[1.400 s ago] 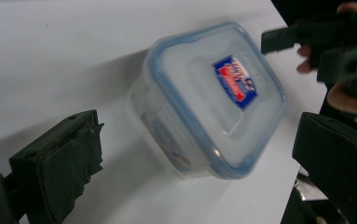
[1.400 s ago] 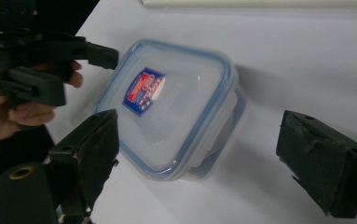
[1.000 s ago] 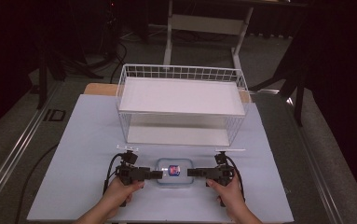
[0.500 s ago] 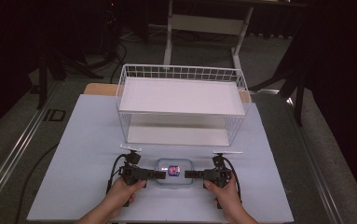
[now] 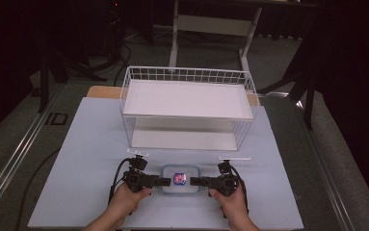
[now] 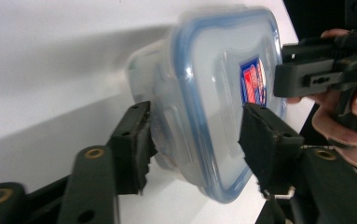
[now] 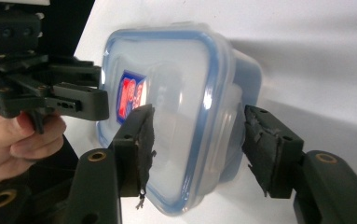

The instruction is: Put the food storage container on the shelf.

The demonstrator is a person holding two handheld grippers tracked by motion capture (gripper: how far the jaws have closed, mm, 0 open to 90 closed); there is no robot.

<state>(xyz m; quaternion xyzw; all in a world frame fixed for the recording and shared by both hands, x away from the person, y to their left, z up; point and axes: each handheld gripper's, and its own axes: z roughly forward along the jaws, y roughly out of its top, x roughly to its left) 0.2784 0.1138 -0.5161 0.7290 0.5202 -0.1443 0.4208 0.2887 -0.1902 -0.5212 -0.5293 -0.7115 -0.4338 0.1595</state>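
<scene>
Gripping the lidded plastic container (image 5: 178, 180) from both ends, the left gripper (image 5: 164, 181) has just been closing, its fingers (image 6: 134, 140) pinching top and bottom; the right gripper (image 5: 195, 181) likewise straddles it, in front of the wire basket (image 5: 187, 77). Uneven lifting could twist or drop it on the bench (image 5: 85, 139).
</scene>
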